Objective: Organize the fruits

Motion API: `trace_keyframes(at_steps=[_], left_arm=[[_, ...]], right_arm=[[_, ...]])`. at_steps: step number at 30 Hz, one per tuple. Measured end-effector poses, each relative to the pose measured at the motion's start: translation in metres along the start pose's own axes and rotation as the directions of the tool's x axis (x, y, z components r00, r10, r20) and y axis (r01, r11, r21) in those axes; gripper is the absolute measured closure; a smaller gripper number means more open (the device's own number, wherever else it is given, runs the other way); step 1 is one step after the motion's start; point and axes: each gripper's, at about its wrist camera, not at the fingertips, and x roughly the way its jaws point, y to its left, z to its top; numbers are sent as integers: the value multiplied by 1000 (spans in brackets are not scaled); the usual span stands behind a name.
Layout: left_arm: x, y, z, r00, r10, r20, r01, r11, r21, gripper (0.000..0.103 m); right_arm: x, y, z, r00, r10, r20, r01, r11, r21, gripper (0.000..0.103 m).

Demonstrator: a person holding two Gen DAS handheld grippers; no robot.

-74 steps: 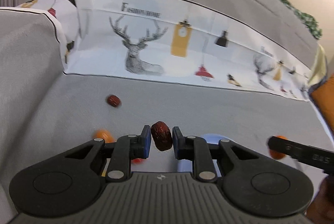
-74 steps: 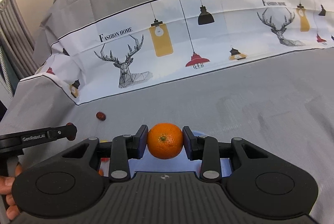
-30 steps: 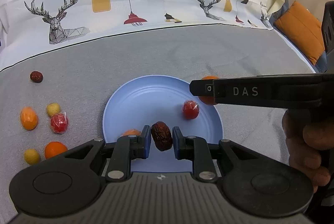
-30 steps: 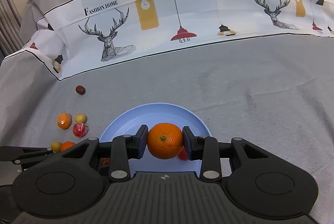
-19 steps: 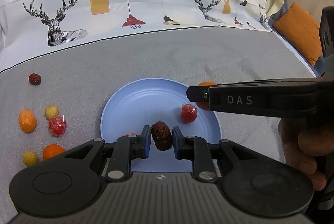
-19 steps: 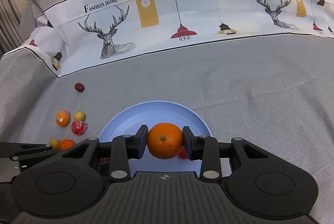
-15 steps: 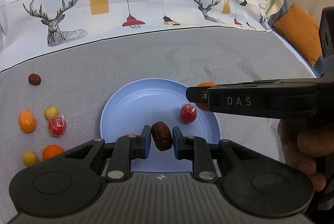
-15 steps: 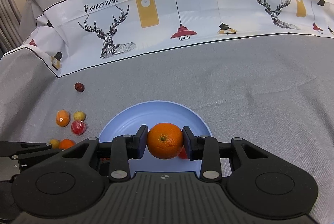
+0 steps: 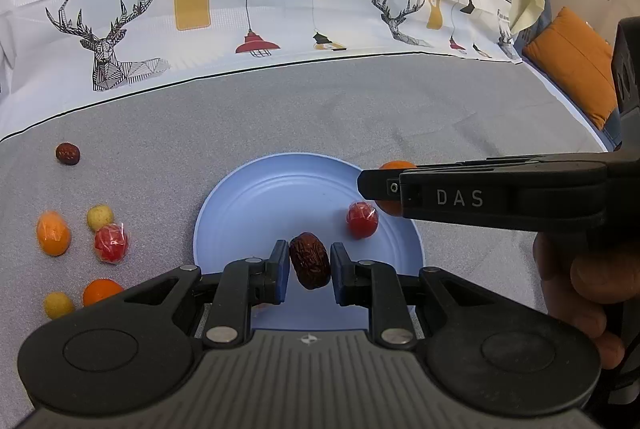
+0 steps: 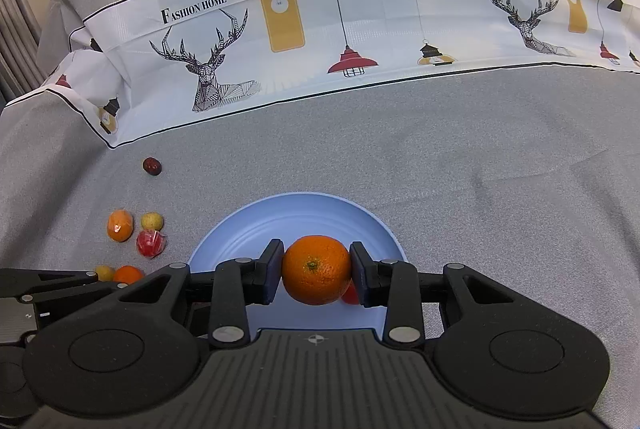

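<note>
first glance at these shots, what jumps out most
The orange pinched in the right gripper and the wrinkled red date in the left gripper, both above the pale blue plate. Left of the plate, a cluster of small orange, yellow and red fruits lies on the grey cloth.

Far half of the blue plate is wide open. A red wrapped fruit sits on its right side, and loose fruits crowd the cloth to its left; far right cloth's bare.
</note>
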Motion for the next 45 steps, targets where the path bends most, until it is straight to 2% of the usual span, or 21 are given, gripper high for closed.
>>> trace_keyframes(at_steps=[7,10,13,14,19,22,24,25,27,29,30,31,33,35,37,39,42,44,45], left_arm=[[0,0,0,1000,-3,0,3,1000,1,80],[0,0,1,1000,-28,-3,28,1000,-12,79],[0,-1,1,999,-46,-6,46,999,-24,66],[0,-2,1,999,-42,-1,42,999,-21,66],[-3,5,2,999,-35,13,35,998,-54,66],[-10,17,7,999,-15,49,20,995,-95,67],[-21,36,13,996,-5,90,22,984,-178,78],[-28,53,16,993,6,115,22,969,-247,86],[-42,86,16,989,47,139,11,923,-384,87],[-54,125,9,988,96,122,-17,847,-531,88],[-57,140,6,988,112,105,-30,814,-581,88],[-59,157,-1,989,132,71,-56,764,-642,88],[-59,183,-14,990,138,9,-88,679,-729,88],[-53,200,-26,993,108,-53,-108,602,-791,87],[-47,208,-31,991,92,-98,-133,568,-812,86],[-44,211,-33,988,97,-119,-153,550,-821,85],[-38,217,-34,985,101,-138,-171,519,-838,77],[-31,221,-35,982,92,-163,-187,508,-841,75],[-30,221,-36,981,86,-173,-192,507,-841,74]], right_arm=[[0,0,0,1000,0,0,0,1000,0,66],[2,1,-1,1000,9,-11,-9,1000,0,64],[4,5,-3,1000,6,-25,-7,1000,-12,63],[4,6,-3,1000,2,-21,-3,1000,-14,59],[2,2,-1,1000,-10,-5,10,1000,13,56],[0,1,0,1000,-13,6,13,1000,19,56],[-1,1,1,1000,-7,17,6,1000,25,56],[-2,1,2,1000,-1,23,1,1000,27,56],[-4,4,3,999,18,43,-19,999,26,58],[-6,10,4,997,46,61,-47,999,16,76],[-6,13,4,996,64,68,-65,998,8,79],[-6,18,4,994,84,72,-85,996,0,84],[-5,30,5,989,130,72,-129,991,-23,84],[-2,44,5,981,185,55,-183,982,-45,84],[4,61,4,970,244,22,-242,968,-70,84],[12,81,2,959,283,-17,-284,954,-101,83],[29,113,-5,947,309,-82,-319,935,-152,83],[39,128,-9,945,306,-116,-323,929,-180,76],[45,135,-12,945,299,-132,-320,927,-197,69]])
